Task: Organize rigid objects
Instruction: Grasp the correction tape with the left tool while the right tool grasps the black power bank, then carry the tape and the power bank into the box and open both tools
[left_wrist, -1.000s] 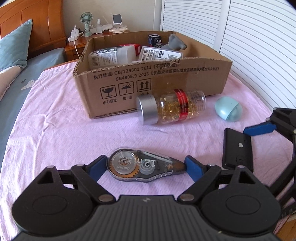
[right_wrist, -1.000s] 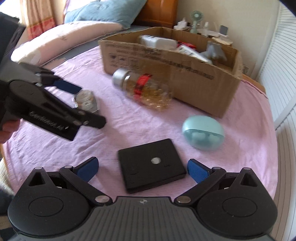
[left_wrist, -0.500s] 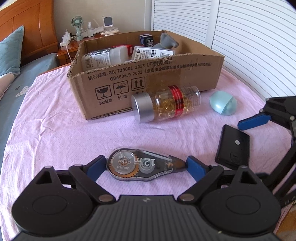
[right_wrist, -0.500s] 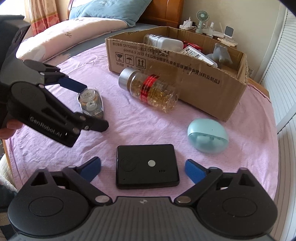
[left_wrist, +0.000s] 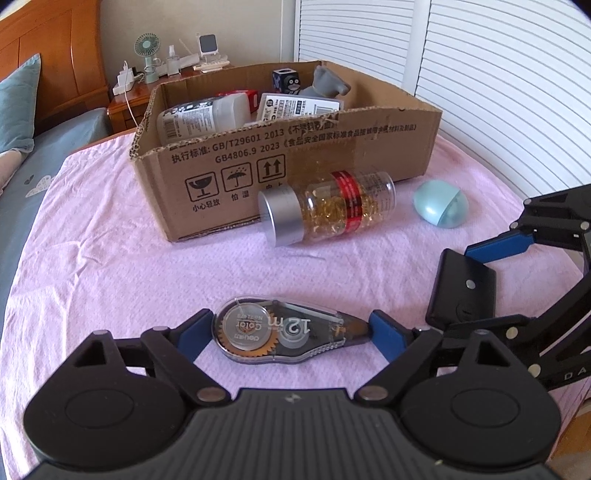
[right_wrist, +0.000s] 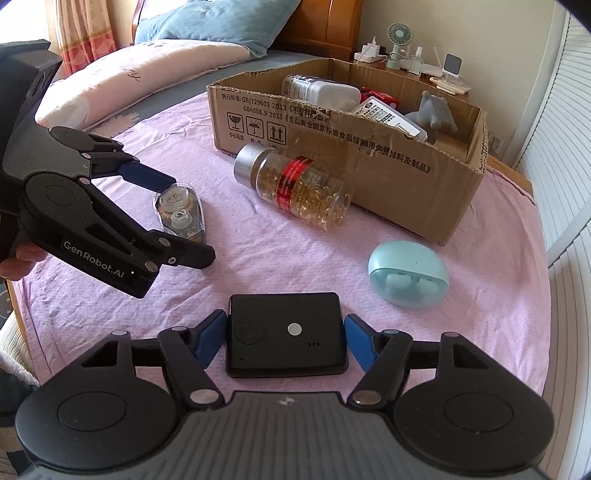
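Grippers were both down on the pink cloth. Left gripper had its blue pads right at both ends of the clear correction tape dispenser, basically clamped on it, though I couldn't tell how firm the squeeze was. Right gripper was doing the same with the flat black device, pads snug against its short sides. Capsule bottle lay on its side against the cardboard box, with the teal earbud case just beside the box's corner.
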